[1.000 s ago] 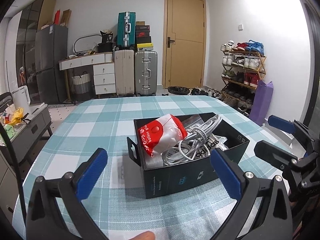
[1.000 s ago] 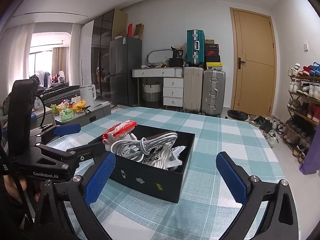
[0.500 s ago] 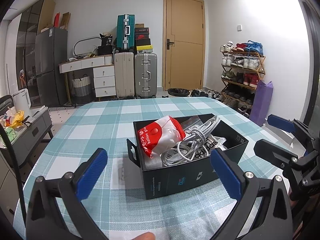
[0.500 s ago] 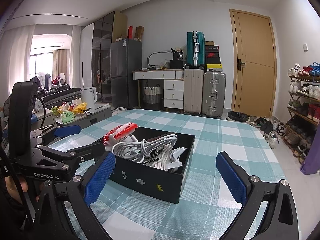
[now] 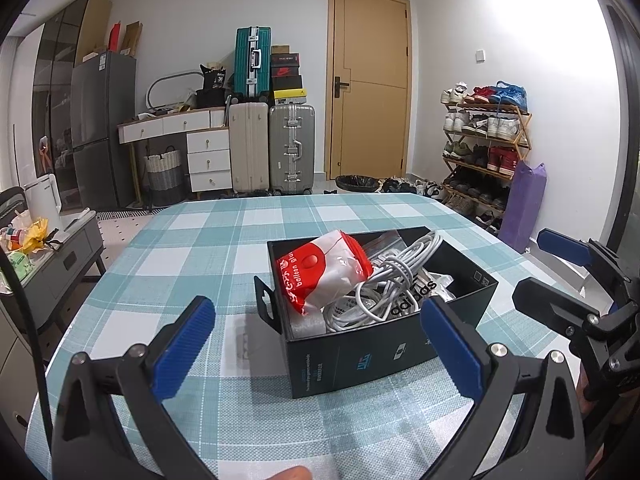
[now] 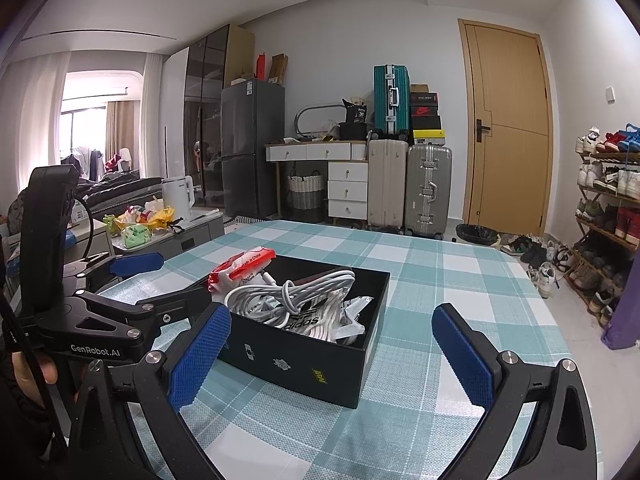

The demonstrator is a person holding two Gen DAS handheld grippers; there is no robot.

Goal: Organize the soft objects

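Observation:
A black cardboard box stands on the teal checked tablecloth. Inside lie a red and white balloon glue packet, a coil of white cable and a white bag with black lettering. My left gripper hangs open in front of the box's near wall, nothing between its blue pads. The right gripper is open too, facing the box from its right side; in the left wrist view it shows at the right edge.
Beyond the table are suitcases, white drawers, a grey fridge, a wooden door and a shoe rack. A low grey cabinet with clutter stands left of the table. A hand holds the left gripper.
Both views have shifted slightly, the box sitting a touch lower in frame. Both grippers stay open and the box contents have not moved.

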